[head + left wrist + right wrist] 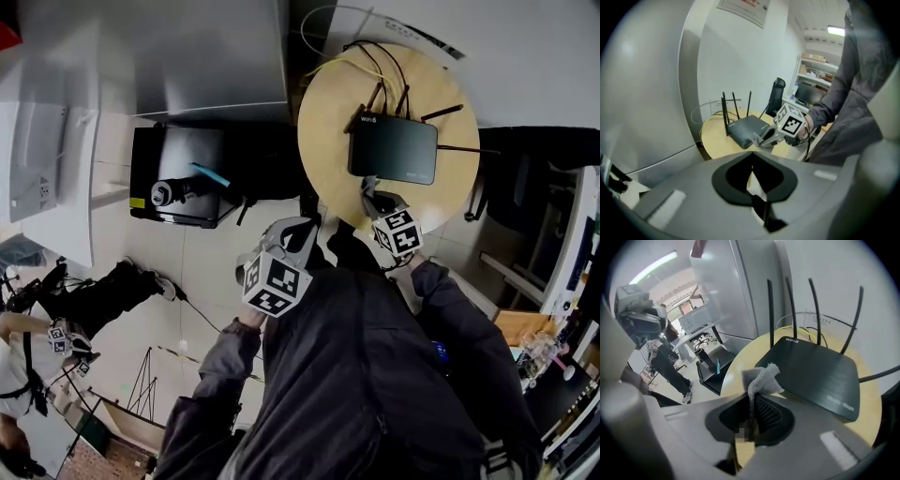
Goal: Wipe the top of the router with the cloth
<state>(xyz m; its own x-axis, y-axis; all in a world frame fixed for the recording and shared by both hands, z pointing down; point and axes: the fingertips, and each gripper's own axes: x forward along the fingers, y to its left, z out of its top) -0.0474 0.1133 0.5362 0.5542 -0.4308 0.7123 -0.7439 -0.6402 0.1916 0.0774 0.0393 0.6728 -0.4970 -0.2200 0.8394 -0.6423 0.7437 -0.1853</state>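
**Head view.** A round light-wood counter (pixel 325 122) stands ahead of the person. A flat black plastic router (pixel 394 148) with thin antennas lies near its centre. Yellow and black cables (pixel 349 64) run off behind the router. The right hand-held gripper (pixel 375 200) reaches in over the near rim. A small grey fluffy cloth (pixel 367 185) at its tip meets the router's near edge. The left hand-held gripper (pixel 302 232) is held off the counter, just beside the near left rim and above the floor.

**Left gripper view.** The left hand-held gripper (pixel 751 165) is clenched, its jaws together with nothing between them. Beyond it are the counter (pixel 715 139) and the router (pixel 747 130). The right hand-held gripper (pixel 765 138) comes in from the right, marker cube (pixel 791 123) uppermost. The cloth (pixel 756 139) sits at the router's near edge.

**Right gripper view.** The right hand-held gripper (pixel 751 404) is grasping the cloth (pixel 761 379). The jaws press on its lower part and the bunched top stands up above them. That top lies at the near left corner of the router (pixel 815 373); this view does not show whether they touch. The router rests flat on the counter (pixel 739 364), top face up, with antennas upright along the far edge.
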